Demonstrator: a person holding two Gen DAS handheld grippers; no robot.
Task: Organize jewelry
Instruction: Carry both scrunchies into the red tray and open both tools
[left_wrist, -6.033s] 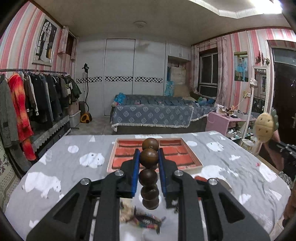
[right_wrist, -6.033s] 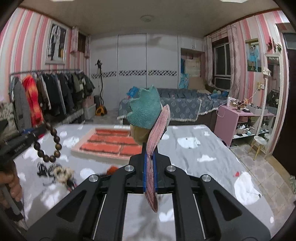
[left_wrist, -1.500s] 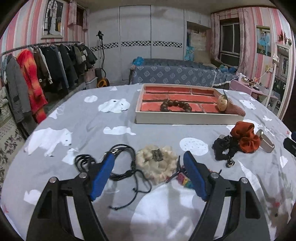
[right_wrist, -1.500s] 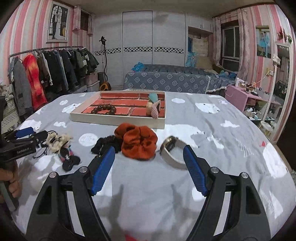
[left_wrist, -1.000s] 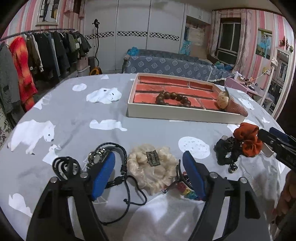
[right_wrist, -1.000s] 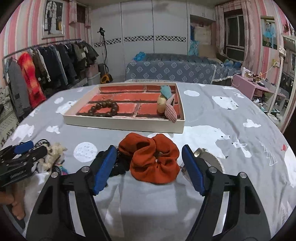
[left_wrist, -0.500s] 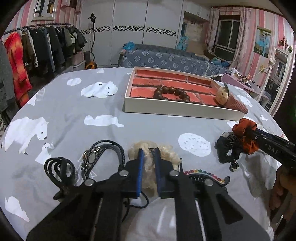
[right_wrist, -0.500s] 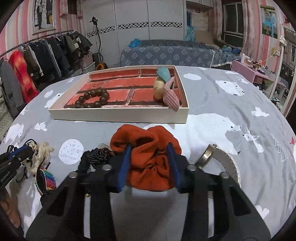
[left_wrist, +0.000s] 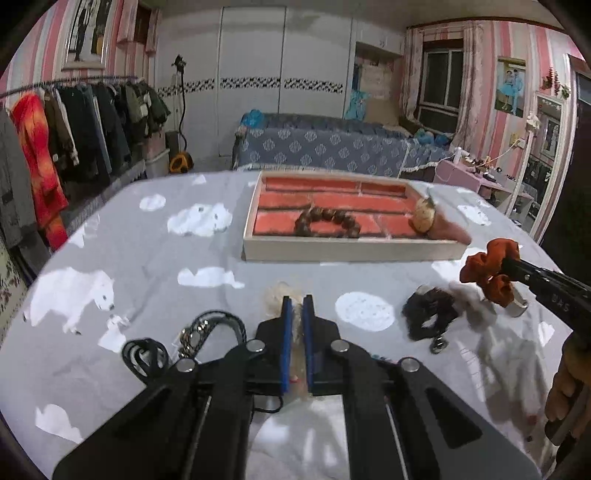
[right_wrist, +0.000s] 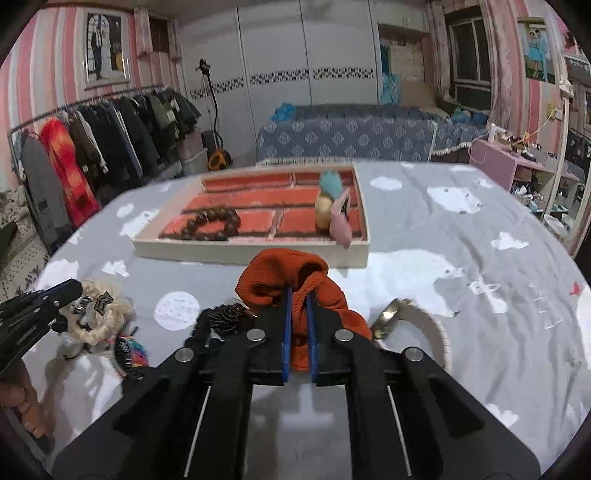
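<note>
Both grippers are clamped down right now: the right gripper (right_wrist: 297, 314) is pinching the orange scrunchie (right_wrist: 288, 284), lifted just short of the jewelry tray (right_wrist: 258, 251), and the left gripper (left_wrist: 296, 317) is squeezed onto the cream fluffy scrunchie (right_wrist: 101, 314) low over the bear-print cloth (left_wrist: 147, 258). I'd carry each over the tray rim into a free red compartment, away from the wooden bead bracelet (right_wrist: 210, 223), and only then let go

Ribbed orange cloth scrunchie (right_wrist: 291, 284) is bunching softly; glossy wooden beads (right_wrist: 210, 223) are shining on the tray's (right_wrist: 251, 254) matt red lining; matt printed cloth is covering the bench (right_wrist: 461, 258).
</note>
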